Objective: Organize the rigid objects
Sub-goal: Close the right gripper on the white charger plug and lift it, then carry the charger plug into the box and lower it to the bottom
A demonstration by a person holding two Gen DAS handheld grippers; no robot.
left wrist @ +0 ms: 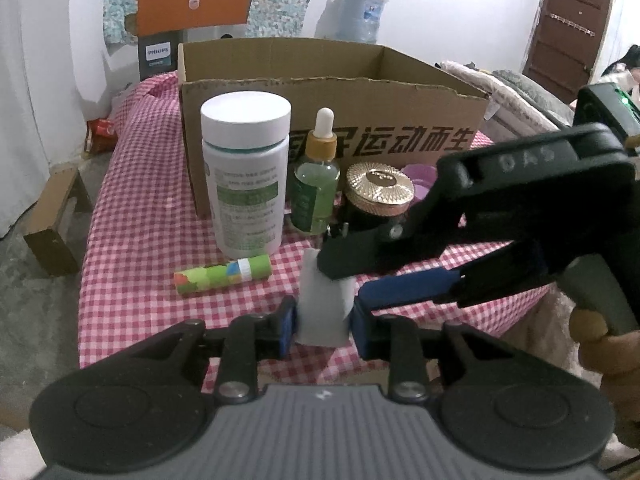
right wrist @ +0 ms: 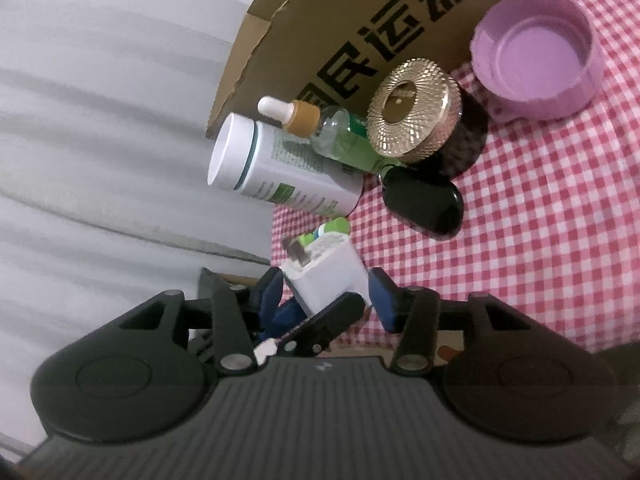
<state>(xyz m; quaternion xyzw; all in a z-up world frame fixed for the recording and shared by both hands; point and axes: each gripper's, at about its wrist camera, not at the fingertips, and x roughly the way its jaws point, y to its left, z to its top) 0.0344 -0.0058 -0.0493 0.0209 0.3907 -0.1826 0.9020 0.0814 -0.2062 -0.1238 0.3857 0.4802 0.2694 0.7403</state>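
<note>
Handover under way in front of the cardboard box [left wrist: 332,92]: in the left wrist view, the left claw [left wrist: 324,322] pinches a white plug adapter [left wrist: 325,312] between narrow-set pads, while the right claw [left wrist: 348,280] straddles its top. In the right wrist view, the right claw [right wrist: 325,288] brackets the adapter [right wrist: 332,276], pads not visibly pressing. Next, likely, the right claw must close before the left lets go, then carry it to the box.
</note>
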